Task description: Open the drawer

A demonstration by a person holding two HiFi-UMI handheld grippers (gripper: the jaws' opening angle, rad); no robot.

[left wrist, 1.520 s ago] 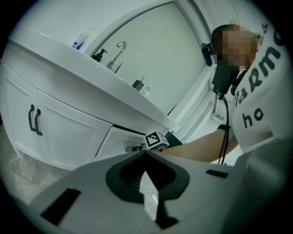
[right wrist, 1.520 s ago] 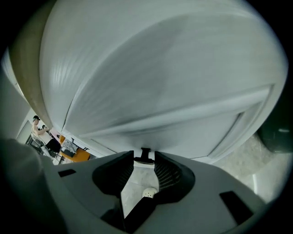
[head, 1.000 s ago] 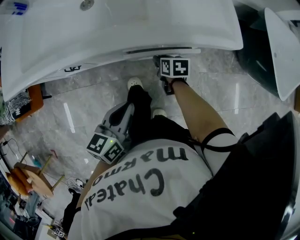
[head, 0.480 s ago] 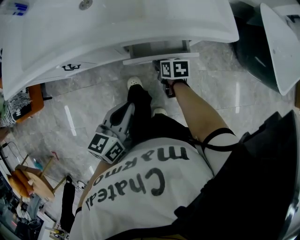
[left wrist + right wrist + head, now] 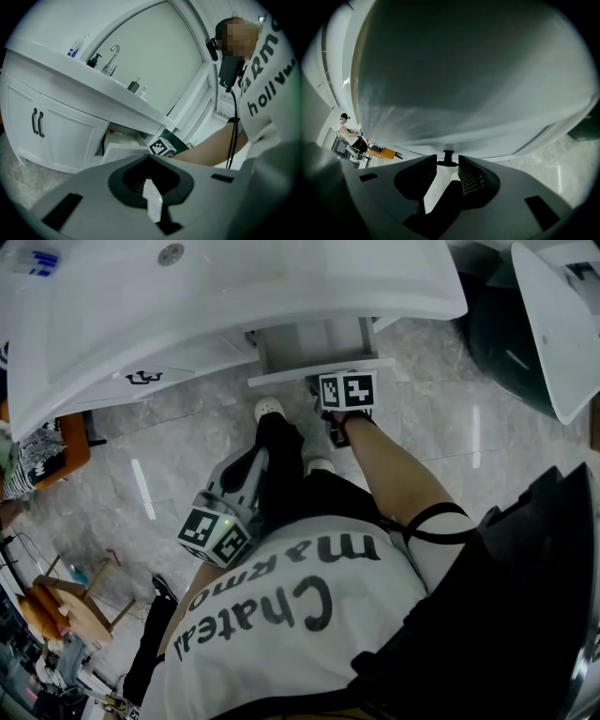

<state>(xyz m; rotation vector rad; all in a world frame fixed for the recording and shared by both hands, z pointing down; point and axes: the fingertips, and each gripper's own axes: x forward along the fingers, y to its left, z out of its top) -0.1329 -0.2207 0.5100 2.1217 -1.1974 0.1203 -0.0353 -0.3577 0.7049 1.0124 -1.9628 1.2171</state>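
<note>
Right now the drawer point(image 5: 312, 341) stands partly out from under the white counter point(image 5: 234, 296), on the far side of the scene, its front panel the nearest part of it and its pale inside open to view from above. It sits just right of the vanity's paired cabinet doors point(image 5: 56, 131).

We have the right gripper point(image 5: 448, 162) at that front panel, pointing steeply down. In the right gripper view its two ribbed pads sit on either side of a small dark handle point(image 5: 448, 154), and we read them as clamped on its stem. That grip makes sense to us: the handle is the only purchase on a smooth front, and pinching it lets the arm draw the drawer straight toward us rather than skew it sideways.

The left gripper point(image 5: 149, 159) hangs back near the body, well apart from the vanity, with its jaws closed together on nothing. We judge it is parked there to stay out of the drawer's path, since one hand is enough for this pull.

Our feet are on the marble floor point(image 5: 169, 456) close in front of the drawer, so there is limited room to draw it further without stepping back. We judge the opening to be under way but not complete.
</note>
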